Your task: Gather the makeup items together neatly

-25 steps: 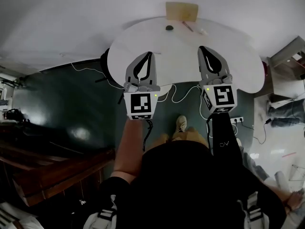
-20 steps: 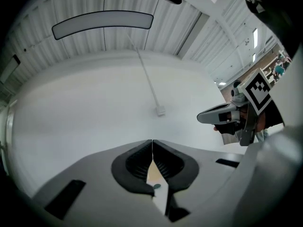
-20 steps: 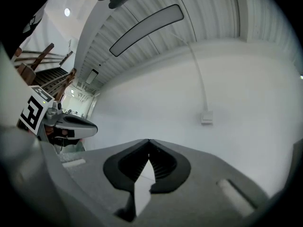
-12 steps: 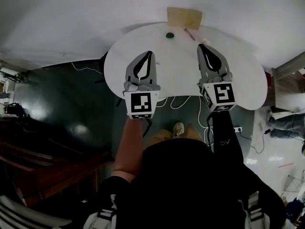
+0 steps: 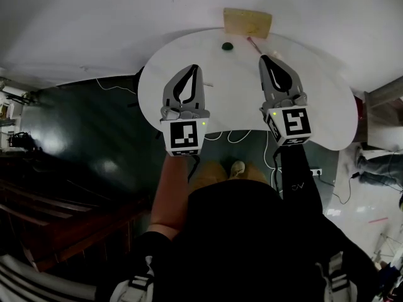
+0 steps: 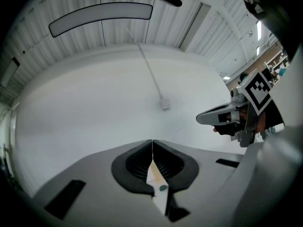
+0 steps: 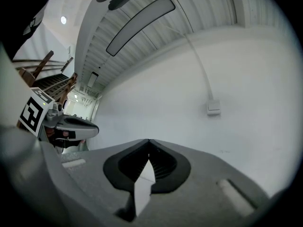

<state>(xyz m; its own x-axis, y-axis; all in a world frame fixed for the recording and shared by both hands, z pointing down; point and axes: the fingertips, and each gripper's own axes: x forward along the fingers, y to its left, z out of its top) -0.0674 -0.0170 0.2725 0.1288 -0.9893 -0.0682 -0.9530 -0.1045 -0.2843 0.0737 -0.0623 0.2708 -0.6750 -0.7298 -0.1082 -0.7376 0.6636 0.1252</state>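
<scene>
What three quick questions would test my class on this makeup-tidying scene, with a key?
1. True or false: the left gripper is shut with nothing between its jaws.
2. Where on the white table does the dark round item lie? A: by the person's edge. B: by the far edge. C: under the left gripper.
3. Fill in: the right gripper holds ____.
Key: 1 true; 2 B; 3 nothing.

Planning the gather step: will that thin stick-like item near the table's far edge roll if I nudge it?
Quite possibly. The thin stick looks long and slender like a pencil, so a sideways nudge could roll it across the smooth white table. It is probably light and stiff, though too small here to be sure. It lies near the far edge, so pushing it inward seems safer.
</scene>
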